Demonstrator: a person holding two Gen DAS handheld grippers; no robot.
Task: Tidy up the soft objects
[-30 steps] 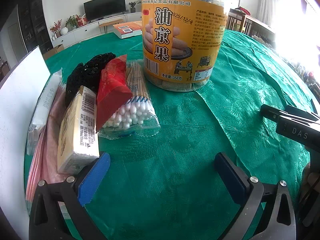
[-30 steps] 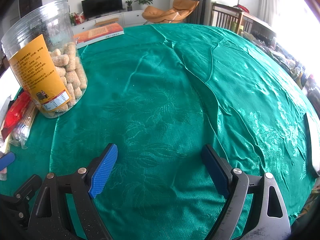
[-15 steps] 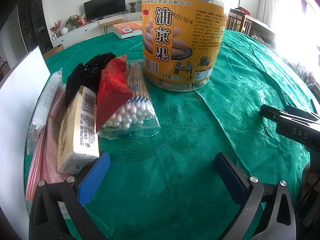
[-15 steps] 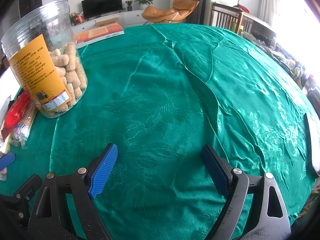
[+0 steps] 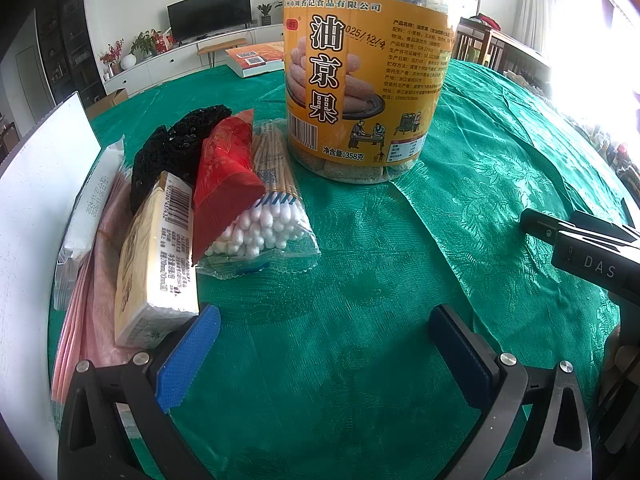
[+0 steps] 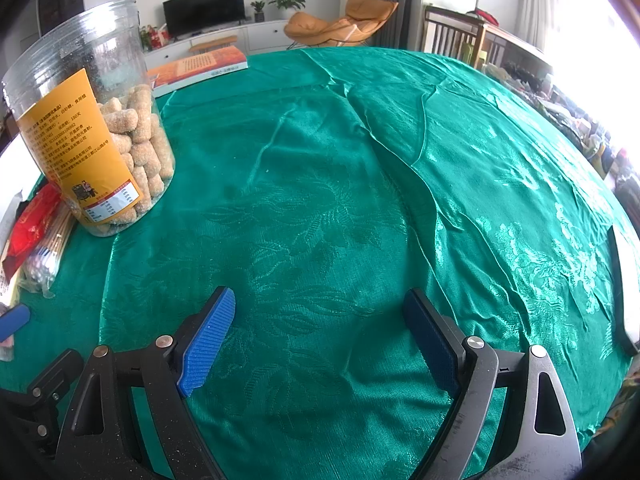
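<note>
On the green tablecloth (image 5: pixel 360 280), a row of soft items lies at the left: a yellow tissue pack (image 5: pixel 156 264), a red packet (image 5: pixel 224 184), a bag of cotton swabs (image 5: pixel 268 216), a black knitted piece (image 5: pixel 180 144), a white wipes pack (image 5: pixel 92 208) and pink bags (image 5: pixel 84 320). My left gripper (image 5: pixel 320 344) is open and empty, its left pad next to the tissue pack. My right gripper (image 6: pixel 320 336) is open and empty over bare cloth; the red packet (image 6: pixel 32 220) and swabs (image 6: pixel 44 256) show at its far left.
A tall clear snack jar with an orange label (image 5: pixel 360 80) stands behind the soft items, also in the right wrist view (image 6: pixel 92 140). A white board (image 5: pixel 36 200) stands along the left edge. An orange book (image 6: pixel 196 68) lies at the table's far side.
</note>
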